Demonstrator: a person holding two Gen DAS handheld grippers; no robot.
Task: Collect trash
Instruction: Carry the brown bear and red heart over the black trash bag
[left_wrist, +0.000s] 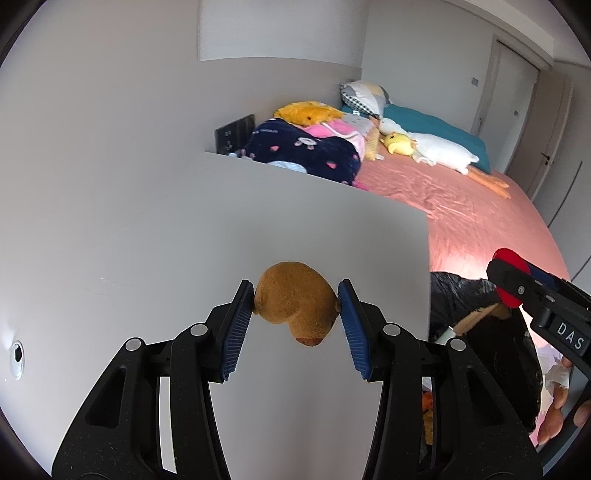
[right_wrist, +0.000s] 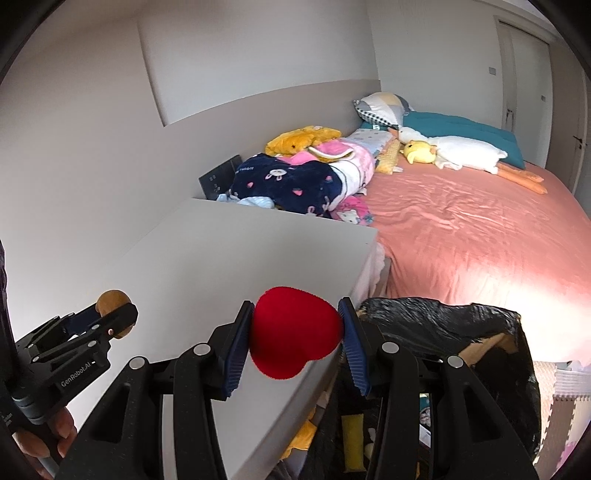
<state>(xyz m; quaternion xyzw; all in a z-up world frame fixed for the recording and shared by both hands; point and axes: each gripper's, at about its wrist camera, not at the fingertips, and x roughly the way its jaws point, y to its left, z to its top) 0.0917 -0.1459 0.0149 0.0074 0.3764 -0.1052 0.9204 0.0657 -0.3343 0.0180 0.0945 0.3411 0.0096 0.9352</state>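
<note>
White table (left_wrist: 258, 229) fills the ground beneath both tongs, with the black-lined trash bin (right_wrist: 461, 332) just right of the right tongs (right_wrist: 295, 328). Those are clamped on a red plush heart (right_wrist: 293, 332); the left tongs (left_wrist: 295, 314) clamp a brown plush piece (left_wrist: 295, 306). Both grips pinch soft, rounded fabric near the tips, so a piece could squirm out and drop short of the bin.

The left tool (left_wrist: 295, 306) points forward and slightly down, its two blue-padded fingers (left_wrist: 236, 332) pressed against the sides of a brown lump clamped between them. The right tool (right_wrist: 295, 325) is held level beside it, to its right, its fingers (right_wrist: 352, 350) squeezing a red lump. A bare hand (right_wrist: 48, 435) grips the left tool's handle from below.
</note>
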